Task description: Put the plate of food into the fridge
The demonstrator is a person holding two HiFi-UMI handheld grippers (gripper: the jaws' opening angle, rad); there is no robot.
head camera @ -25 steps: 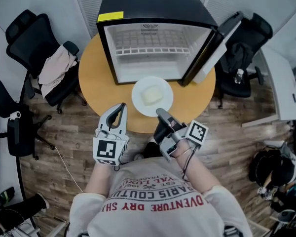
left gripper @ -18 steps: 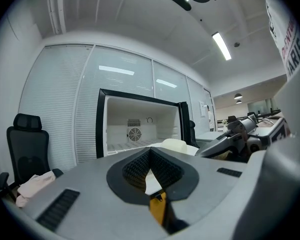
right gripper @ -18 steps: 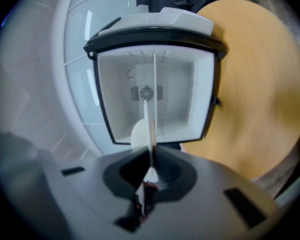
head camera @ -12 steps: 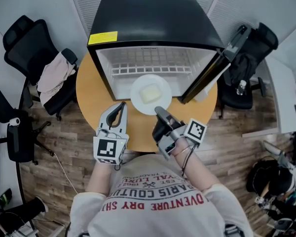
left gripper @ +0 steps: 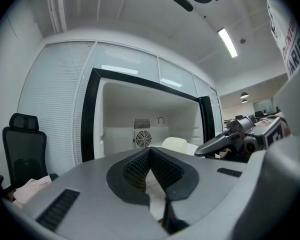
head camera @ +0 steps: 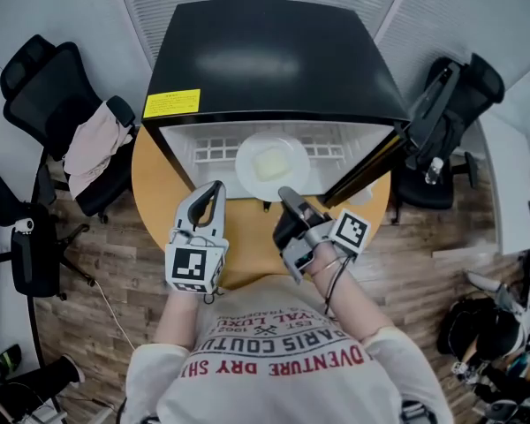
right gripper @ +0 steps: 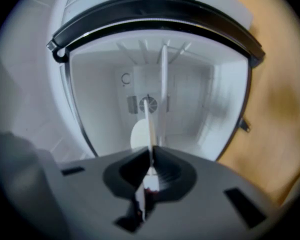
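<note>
1. While the right gripper is pressed together on the near rim of the plate, the rim shows edge-on between its jaws in the right gripper view.
2. The left gripper has its jaws together with nothing between them. It hangs over the near edge of the table, just left of the right one.
3. The plate sits in the fridge opening, at the front edge, about midway between the side walls. I cannot tell whether it rests on the fridge floor or is held clear of it.
4. One pale block of food lies at the plate's middle.
5. A yellow label sits at the front left corner of the fridge top; its print is too small to read.
6. The shirt carries upside-down print, with "ADVENTURE DRY" and "PARIS COUTU" legible.
7. Each gripper bears a cube with black square markers.
8. Count: two grippers, one plate, one food block, one fridge with its door swung open at the right, one round table.
9. Three chairs appear to stand around the table, one holding a cloth.
</note>
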